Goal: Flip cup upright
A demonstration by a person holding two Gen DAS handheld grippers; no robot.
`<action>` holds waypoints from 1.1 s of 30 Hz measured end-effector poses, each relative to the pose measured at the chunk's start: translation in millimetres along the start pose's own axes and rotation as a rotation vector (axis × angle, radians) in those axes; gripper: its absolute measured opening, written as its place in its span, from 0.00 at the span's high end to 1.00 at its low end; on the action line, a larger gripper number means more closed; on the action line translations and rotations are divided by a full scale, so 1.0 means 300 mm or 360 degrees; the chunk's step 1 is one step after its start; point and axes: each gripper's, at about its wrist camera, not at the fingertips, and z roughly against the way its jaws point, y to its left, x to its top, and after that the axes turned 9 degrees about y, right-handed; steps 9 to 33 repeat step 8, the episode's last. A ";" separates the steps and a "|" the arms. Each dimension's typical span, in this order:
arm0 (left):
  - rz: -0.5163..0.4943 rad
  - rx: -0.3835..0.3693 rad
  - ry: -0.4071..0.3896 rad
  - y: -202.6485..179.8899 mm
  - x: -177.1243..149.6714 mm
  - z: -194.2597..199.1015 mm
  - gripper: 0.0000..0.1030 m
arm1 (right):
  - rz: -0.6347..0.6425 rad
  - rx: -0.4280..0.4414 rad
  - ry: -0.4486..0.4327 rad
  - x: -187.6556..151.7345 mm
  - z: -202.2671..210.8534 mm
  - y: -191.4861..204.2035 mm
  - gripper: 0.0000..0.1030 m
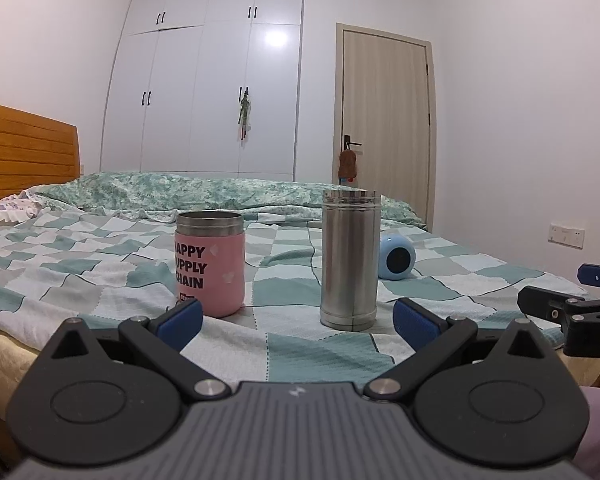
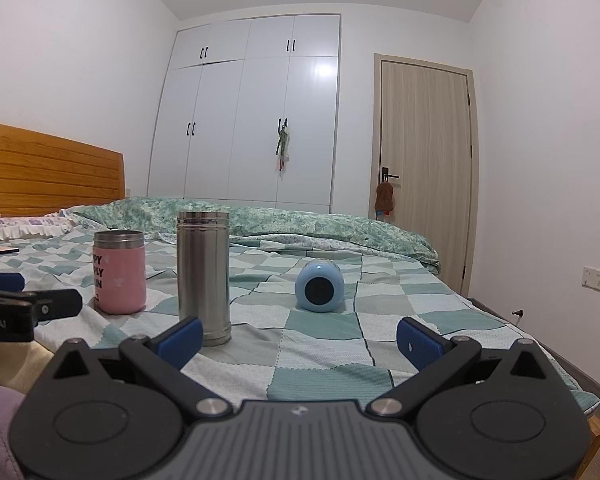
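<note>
A light blue cup (image 2: 319, 286) lies on its side on the checked bedspread, its dark mouth facing me; it also shows in the left wrist view (image 1: 396, 256) behind the steel flask. A pink cup (image 1: 210, 264) with black lettering stands upright, also seen in the right wrist view (image 2: 120, 272). A tall steel flask (image 1: 349, 260) stands upright beside it, also in the right wrist view (image 2: 203, 276). My left gripper (image 1: 298, 320) is open and empty, just short of the pink cup and flask. My right gripper (image 2: 300, 340) is open and empty, short of the blue cup.
The bed (image 2: 340, 360) has a wooden headboard (image 1: 24, 152) at left and a rumpled green quilt (image 1: 220, 192) at the back. A white wardrobe (image 1: 204, 80) and a closed door (image 1: 384, 120) stand behind. The bed's right edge drops to the floor.
</note>
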 end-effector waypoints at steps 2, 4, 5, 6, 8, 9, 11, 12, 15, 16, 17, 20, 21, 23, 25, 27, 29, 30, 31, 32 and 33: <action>0.0002 0.0000 -0.0001 0.002 0.000 -0.001 0.00 | 0.0003 0.0000 -0.0001 0.001 0.000 0.002 0.00; -0.0004 -0.0005 -0.0005 0.001 -0.002 0.001 0.00 | 0.0003 0.0000 -0.0003 0.001 0.001 0.004 0.00; -0.0008 -0.0004 -0.0009 0.000 -0.002 0.002 0.00 | 0.0004 0.0000 -0.0003 0.002 0.000 0.005 0.00; -0.0014 -0.0009 -0.0010 -0.001 -0.002 0.002 0.00 | 0.0004 0.0000 -0.0002 0.001 0.001 0.004 0.00; -0.0023 -0.0006 -0.0005 -0.004 -0.001 0.001 0.00 | 0.0005 0.0001 -0.0003 0.002 0.000 0.005 0.00; -0.0023 -0.0006 -0.0005 -0.004 -0.001 0.001 0.00 | 0.0005 0.0001 -0.0003 0.002 0.000 0.005 0.00; -0.0023 -0.0006 -0.0005 -0.004 -0.001 0.001 0.00 | 0.0005 0.0001 -0.0003 0.002 0.000 0.005 0.00; -0.0023 -0.0006 -0.0005 -0.004 -0.001 0.001 0.00 | 0.0005 0.0001 -0.0003 0.002 0.000 0.005 0.00; -0.0023 -0.0006 -0.0005 -0.004 -0.001 0.001 0.00 | 0.0005 0.0001 -0.0003 0.002 0.000 0.005 0.00; -0.0023 -0.0006 -0.0005 -0.004 -0.001 0.001 0.00 | 0.0005 0.0001 -0.0003 0.002 0.000 0.005 0.00; -0.0023 -0.0006 -0.0005 -0.004 -0.001 0.001 0.00 | 0.0005 0.0001 -0.0003 0.002 0.000 0.005 0.00; -0.0023 -0.0006 -0.0005 -0.004 -0.001 0.001 0.00 | 0.0005 0.0001 -0.0003 0.002 0.000 0.005 0.00; -0.0023 -0.0006 -0.0005 -0.004 -0.001 0.001 0.00 | 0.0005 0.0001 -0.0003 0.002 0.000 0.005 0.00; -0.0023 -0.0006 -0.0005 -0.004 -0.001 0.001 0.00 | 0.0005 0.0001 -0.0003 0.002 0.000 0.005 0.00; -0.0023 -0.0006 -0.0005 -0.004 -0.001 0.001 0.00 | 0.0005 0.0001 -0.0003 0.002 0.000 0.005 0.00; -0.0023 -0.0006 -0.0005 -0.004 -0.001 0.001 0.00 | 0.0005 0.0001 -0.0003 0.002 0.000 0.005 0.00; -0.0023 -0.0006 -0.0005 -0.004 -0.001 0.001 0.00 | 0.0005 0.0001 -0.0003 0.002 0.000 0.005 0.00; -0.0023 -0.0006 -0.0005 -0.004 -0.001 0.001 0.00 | 0.0005 0.0001 -0.0003 0.002 0.000 0.005 0.00; -0.0023 -0.0006 -0.0005 -0.004 -0.001 0.001 0.00 | 0.0005 0.0001 -0.0003 0.002 0.000 0.005 0.00; -0.0023 -0.0006 -0.0005 -0.004 -0.001 0.001 0.00 | 0.0005 0.0001 -0.0003 0.002 0.000 0.005 0.00; -0.0023 -0.0006 -0.0005 -0.004 -0.001 0.001 0.00 | 0.0005 0.0001 -0.0003 0.002 0.000 0.005 0.00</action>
